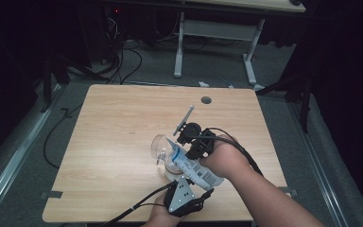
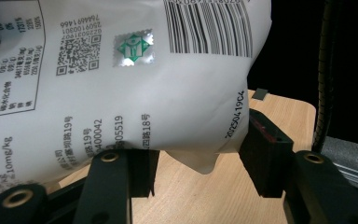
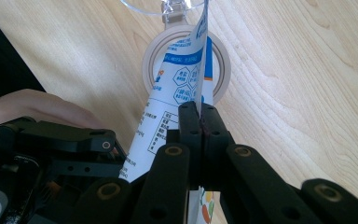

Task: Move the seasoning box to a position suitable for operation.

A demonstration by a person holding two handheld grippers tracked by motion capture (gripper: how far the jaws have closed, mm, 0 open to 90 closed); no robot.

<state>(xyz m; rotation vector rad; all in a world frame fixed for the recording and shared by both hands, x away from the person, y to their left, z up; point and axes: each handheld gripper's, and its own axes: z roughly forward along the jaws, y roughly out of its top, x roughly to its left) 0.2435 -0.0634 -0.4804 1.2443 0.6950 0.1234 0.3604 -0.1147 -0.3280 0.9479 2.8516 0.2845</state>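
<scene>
Near the front edge of the wooden table (image 1: 123,123), a little right of its middle, I tilt a white printed pouch (image 1: 194,168) over the open mouth of a clear jar (image 1: 163,150). My right gripper (image 3: 199,109) has its jaws pressed together on the pouch's top seam, pinching the thin film edge-on. From that gripper's view the pouch's cut corner hangs just above the jar's round mouth (image 3: 186,60). My left gripper (image 2: 198,154) is half spread, its jaws standing either side of the pouch's lower bulge (image 2: 135,88); whether the pads actually press on the film I cannot tell.

The pouch reads as soft and limp. Its film creases and sags under loose contents, so I judge it will fold or swing if held by one point only. The sealed seam is the stiffest place to grip, and the belly wants support from below. The film looks smooth and may slip. The jar looks light, rigid and breakable, and a nudge could tip it.
</scene>
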